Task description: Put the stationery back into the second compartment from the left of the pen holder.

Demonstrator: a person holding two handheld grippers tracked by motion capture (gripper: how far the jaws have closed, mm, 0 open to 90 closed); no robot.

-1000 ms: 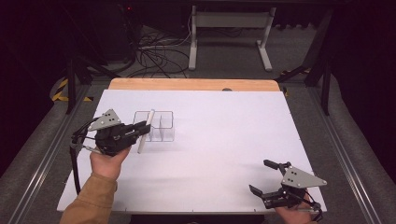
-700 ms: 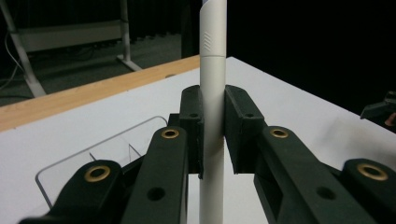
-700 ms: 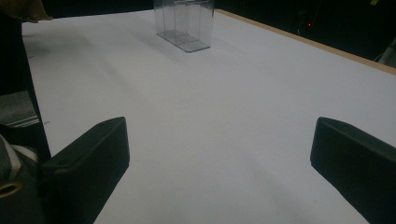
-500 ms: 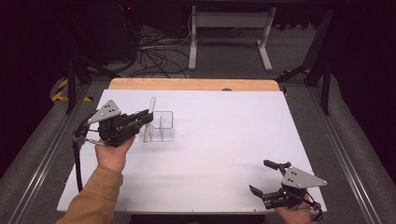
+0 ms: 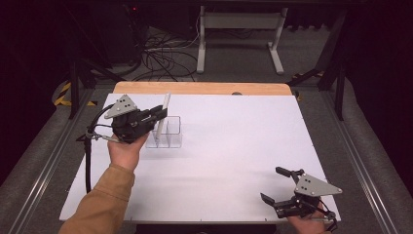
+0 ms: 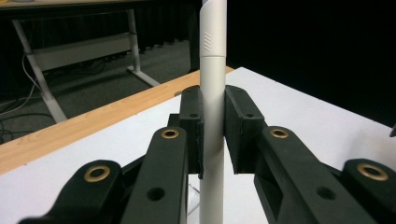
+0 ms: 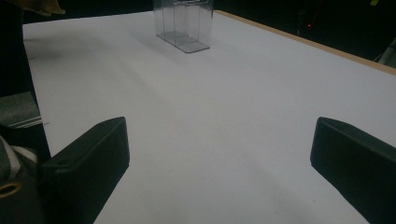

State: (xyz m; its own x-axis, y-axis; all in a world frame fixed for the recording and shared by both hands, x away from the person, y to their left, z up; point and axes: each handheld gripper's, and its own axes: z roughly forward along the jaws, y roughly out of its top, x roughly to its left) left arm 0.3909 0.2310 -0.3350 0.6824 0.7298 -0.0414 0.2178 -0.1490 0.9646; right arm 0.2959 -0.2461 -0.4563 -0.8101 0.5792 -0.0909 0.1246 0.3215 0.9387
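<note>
Open white table [image 5: 234,161] from twelve round to six; sole obstacle the clear compartment box [image 5: 168,132] at ten o'clock.

Dim room, dark grey carpeted floor [image 5: 234,63]. White table [image 5: 243,161] lit brightly from above, with a light wood strip [image 5: 195,88] along its far edge. Beyond it, a white metal desk frame [image 5: 238,29] on two feet. Tangle of cables [image 5: 165,53] on the floor at left. Black stand legs [image 5: 78,78] flank the table; yellow-black hazard tape [image 5: 62,93] far left. Metal rails [image 5: 44,161] run along the table's sides.
</note>
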